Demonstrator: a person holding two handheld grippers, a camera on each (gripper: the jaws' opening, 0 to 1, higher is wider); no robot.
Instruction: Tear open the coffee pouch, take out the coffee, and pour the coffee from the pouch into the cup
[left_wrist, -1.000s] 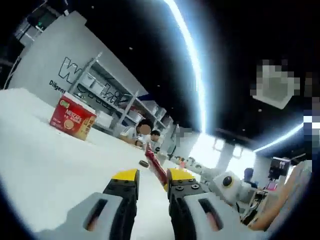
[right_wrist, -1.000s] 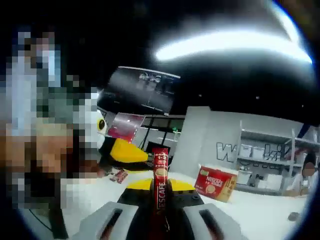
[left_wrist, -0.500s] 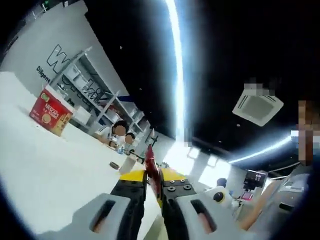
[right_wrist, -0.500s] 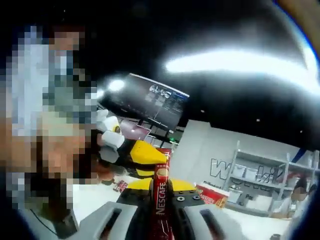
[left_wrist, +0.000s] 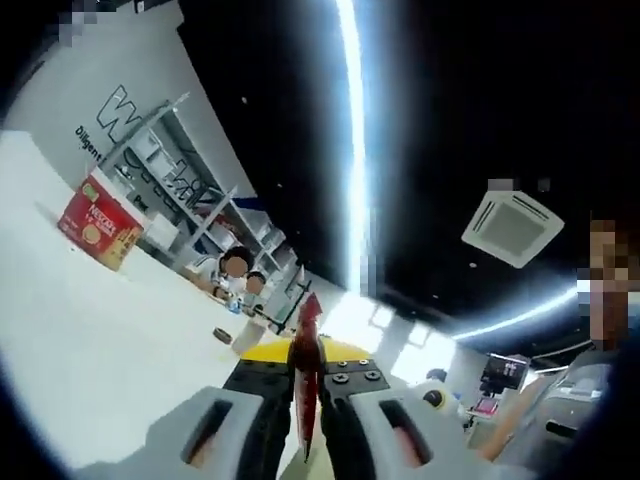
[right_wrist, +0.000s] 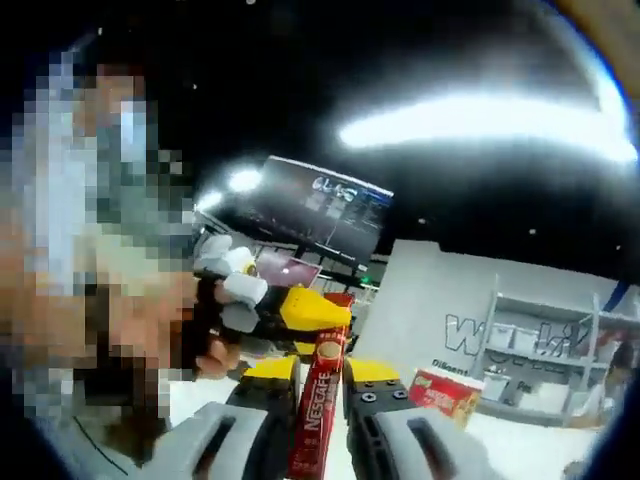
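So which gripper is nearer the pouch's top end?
Left. The left gripper pinches the pouch at its top end, while the right gripper clamps it lower down.

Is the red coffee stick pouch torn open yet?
Cannot tell: the red Nescafe stick pouch looks whole, but the left tool covers its top.

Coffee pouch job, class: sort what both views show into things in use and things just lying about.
In use:
- coffee pouch, clamped by both tools
- left tool
- right tool

Lying about:
- red Nescafe box on the white table
- small dark round object on the table
- shelving by the wall
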